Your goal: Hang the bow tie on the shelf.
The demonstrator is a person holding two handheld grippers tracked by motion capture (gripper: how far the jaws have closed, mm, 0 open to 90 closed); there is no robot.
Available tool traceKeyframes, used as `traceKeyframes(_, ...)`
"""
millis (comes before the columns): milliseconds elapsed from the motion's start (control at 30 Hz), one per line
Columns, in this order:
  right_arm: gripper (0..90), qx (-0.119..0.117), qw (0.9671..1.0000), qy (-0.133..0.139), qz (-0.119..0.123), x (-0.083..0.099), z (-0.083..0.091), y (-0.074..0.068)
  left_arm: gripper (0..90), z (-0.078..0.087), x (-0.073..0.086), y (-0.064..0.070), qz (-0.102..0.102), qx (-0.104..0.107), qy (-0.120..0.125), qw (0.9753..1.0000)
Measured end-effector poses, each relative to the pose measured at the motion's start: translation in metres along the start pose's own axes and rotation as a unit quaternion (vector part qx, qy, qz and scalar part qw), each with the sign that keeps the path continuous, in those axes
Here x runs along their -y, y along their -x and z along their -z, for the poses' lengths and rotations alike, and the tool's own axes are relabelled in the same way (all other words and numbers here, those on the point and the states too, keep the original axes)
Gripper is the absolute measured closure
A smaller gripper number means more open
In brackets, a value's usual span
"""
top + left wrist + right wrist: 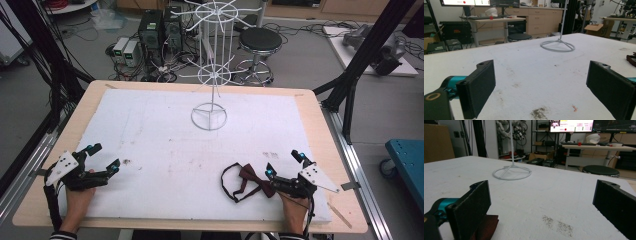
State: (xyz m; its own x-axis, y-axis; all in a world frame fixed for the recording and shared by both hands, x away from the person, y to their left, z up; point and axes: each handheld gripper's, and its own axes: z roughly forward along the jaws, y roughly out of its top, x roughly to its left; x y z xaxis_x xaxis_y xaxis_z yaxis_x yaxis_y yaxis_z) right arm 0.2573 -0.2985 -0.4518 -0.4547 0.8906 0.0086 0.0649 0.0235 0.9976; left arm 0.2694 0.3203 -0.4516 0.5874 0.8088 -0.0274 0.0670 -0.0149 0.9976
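Observation:
A dark red bow tie (248,179) with a black strap loop lies on the white mat near the front right. My right gripper (284,164) rests just right of it, jaws wide apart and holding nothing; the left jaw stands over the tie's maroon edge (487,227) in the right gripper view. My left gripper (104,157) sits open at the front left, nothing between its jaws. A white wire display stand (209,75) rises from its ring base (557,46) at the mat's far middle; the same base (512,173) lies ahead of the right gripper (541,202).
The white foam mat (165,145) covers a wooden table. Dirt smudges mark the mat (539,113). Beyond the table are a black stool (259,41), computers and cables on the floor. A blue cart (407,160) stands at the right.

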Motion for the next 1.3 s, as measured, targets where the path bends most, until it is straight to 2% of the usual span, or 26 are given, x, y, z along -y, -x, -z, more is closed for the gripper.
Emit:
traceKeyframes(133,0.7,0.0,1.0,0.005,-0.002,0.0,0.001,0.001,9.1,0.0,0.0,0.0,0.003,0.0,0.0,1.0)
traceKeyframes(200,0.7,0.0,1.0,0.005,-0.003,0.0,0.001,0.001,9.0,0.0,0.0,0.001,-0.004,0.0,0.0,1.0)
traceKeyframes(467,0.7,-0.001,1.0,0.007,0.001,0.0,0.001,0.0,9.1,0.0,0.0,0.001,-0.006,0.002,0.002,1.0)
traceKeyframes(633,0.7,-0.002,0.9999,0.009,-0.008,0.0,0.002,0.002,9.1,0.0,0.0,0.0,-0.004,0.002,0.001,1.0)
traceKeyframes(667,0.7,-0.003,0.9998,0.007,-0.018,0.0,0.001,0.003,9.0,0.0,0.0,0.0,-0.003,0.003,0.0,1.0)
traceKeyframes(700,0.7,-0.003,0.9998,0.007,-0.018,0.0,0.001,0.003,9.0,0.0,0.0,0.0,-0.003,0.003,0.0,1.0)
traceKeyframes(767,0.7,-0.006,0.9998,0.0,-0.021,-0.001,0.001,0.004,9.0,0.0,0.0,0.0,-0.002,0.003,0.001,1.0)
traceKeyframes(833,0.8,-0.021,0.9997,-0.002,-0.009,-0.007,0.001,0.003,9.1,0.0,0.0,0.0,-0.001,0.003,0.002,1.0)
traceKeyframes(900,0.7,-0.037,0.9992,-0.011,-0.01,-0.013,0.001,0.002,9.1,0.0,0.0,0.0,-0.001,0.003,0.002,1.0)
traceKeyframes(933,0.7,-0.037,0.9992,-0.011,-0.01,-0.013,0.001,0.002,9.1,0.0,0.0,0.0,-0.001,0.004,0.002,1.0)
traceKeyframes(1100,0.7,-0.067,0.9962,-0.053,0.014,-0.04,0.0,0.001,9.0,0.0,0.0,0.0,-0.001,0.004,0.002,1.0)
traceKeyframes(1133,0.7,-0.067,0.9962,-0.053,0.014,-0.04,0.0,0.001,9.0,0.0,0.0,0.0,-0.001,0.004,0.002,1.0)
traceKeyframes(1167,0.8,-0.084,0.9939,-0.069,0.016,-0.048,-0.001,0.002,9.1,0.0,0.0,0.0,0.0,0.004,0.002,1.0)
traceKeyframes(1200,0.8,-0.084,0.9939,-0.069,0.016,-0.048,-0.001,0.002,9.0,0.0,0.0,0.0,0.0,0.004,0.002,1.0)
traceKeyframes(1300,0.8,-0.113,0.9865,-0.114,0.032,-0.061,-0.005,0.002,9.0,0.0,0.0,0.0,-0.001,0.004,0.002,1.0)
